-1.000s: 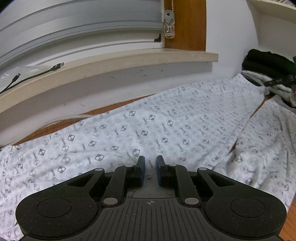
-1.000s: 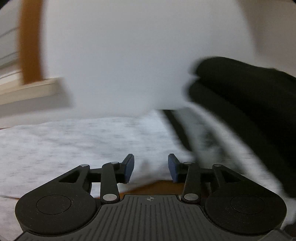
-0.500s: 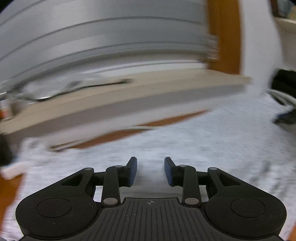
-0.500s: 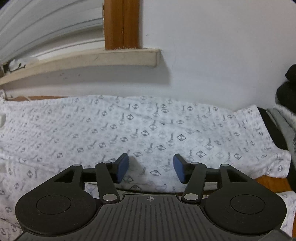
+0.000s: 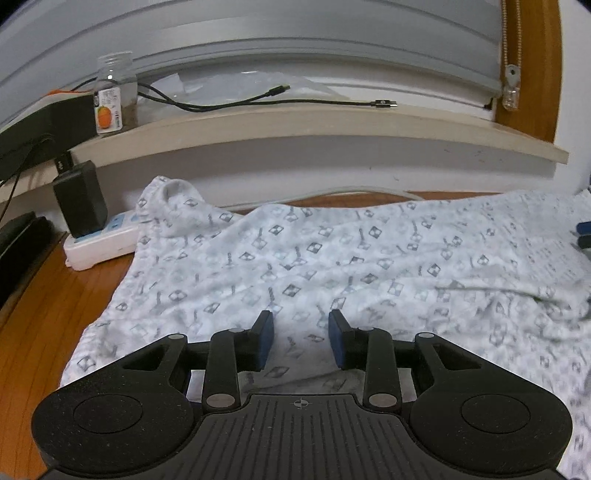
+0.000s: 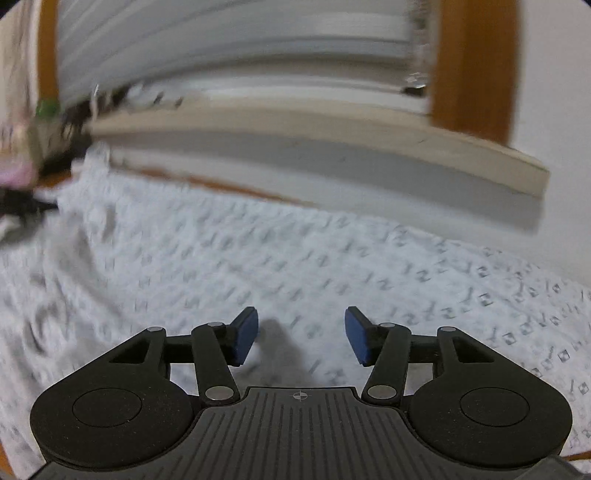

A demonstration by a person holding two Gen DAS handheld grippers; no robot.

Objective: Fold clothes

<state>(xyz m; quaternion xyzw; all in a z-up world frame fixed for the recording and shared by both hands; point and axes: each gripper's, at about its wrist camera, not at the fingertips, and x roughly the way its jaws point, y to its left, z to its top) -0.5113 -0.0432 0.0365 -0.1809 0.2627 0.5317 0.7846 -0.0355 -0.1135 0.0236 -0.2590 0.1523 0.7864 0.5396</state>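
Left gripper (image 5: 301, 338): jaws spread, nothing between them, above cloth.
Right gripper (image 6: 301, 336): jaws spread wide, holding nothing; view blurred.
Patterned garment (image 5: 351, 258): spread on wooden table (image 5: 44, 325), 12 o'clock of both grippers.
Power strip (image 5: 99, 243): 10 o'clock, touching garment's edge.

Orange-brown wood table (image 5: 33, 314), bare at left. Behind it white wall (image 5: 332, 162) w/ beige sill (image 5: 295, 127) jutting out. Above sill, grey blind (image 5: 295, 33), slats down; bead cord (image 5: 511, 55) w/ clear pull hanging at right, against brown wood frame (image 5: 532, 59). On sill: clear jar (image 5: 112, 92) w/ orange label, black cables (image 5: 229, 103), clear plastic sheet (image 5: 236, 83). At table's far left: white power strip (image 5: 99, 242) w/ black adapter (image 5: 81, 199) plugged in; dark monitor edge (image 5: 40, 125) above. White cable (image 5: 351, 192) along wall base. Right view motion-blurred: same sill (image 6: 314, 129), frame (image 6: 476, 66), wall. Light even, indoor.
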